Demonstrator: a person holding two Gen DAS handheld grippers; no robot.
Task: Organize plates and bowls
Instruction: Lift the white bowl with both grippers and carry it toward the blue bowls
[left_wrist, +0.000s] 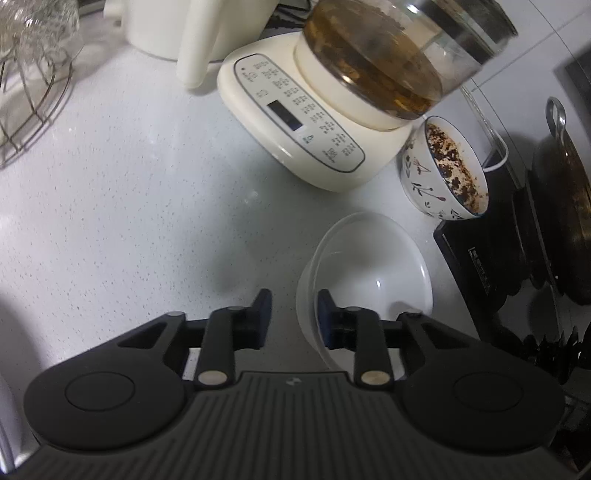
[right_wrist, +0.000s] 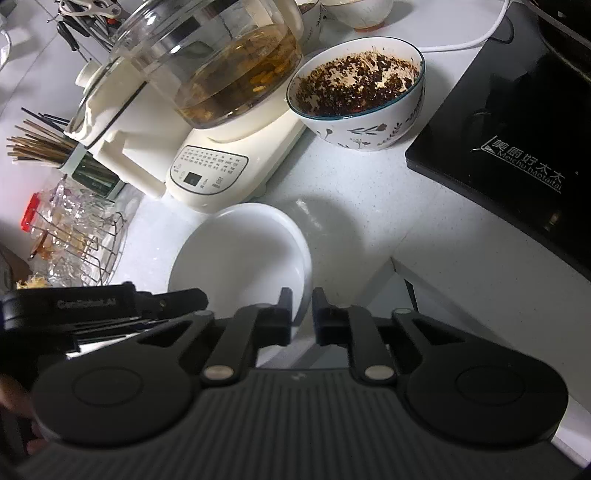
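Both my tongs straddle the white bowl's (right_wrist: 240, 254) rim on the counter (left_wrist: 110, 221): right gripper (right_wrist: 300, 301) clenched at its 5 o'clock edge, left gripper (left_wrist: 293, 304) pinching at 7 o'clock.

A white bowl (left_wrist: 369, 266) sits on a speckled white counter (left_wrist: 129, 206). The left tongs (left_wrist: 293, 314) straddle its near rim, one finger inside, one outside. Beyond the bowl stands a cream kettle base (left_wrist: 295, 122) holding a glass pot (left_wrist: 388, 55); a soiled patterned bowl (left_wrist: 443, 170) sits just beyond it, to the right.
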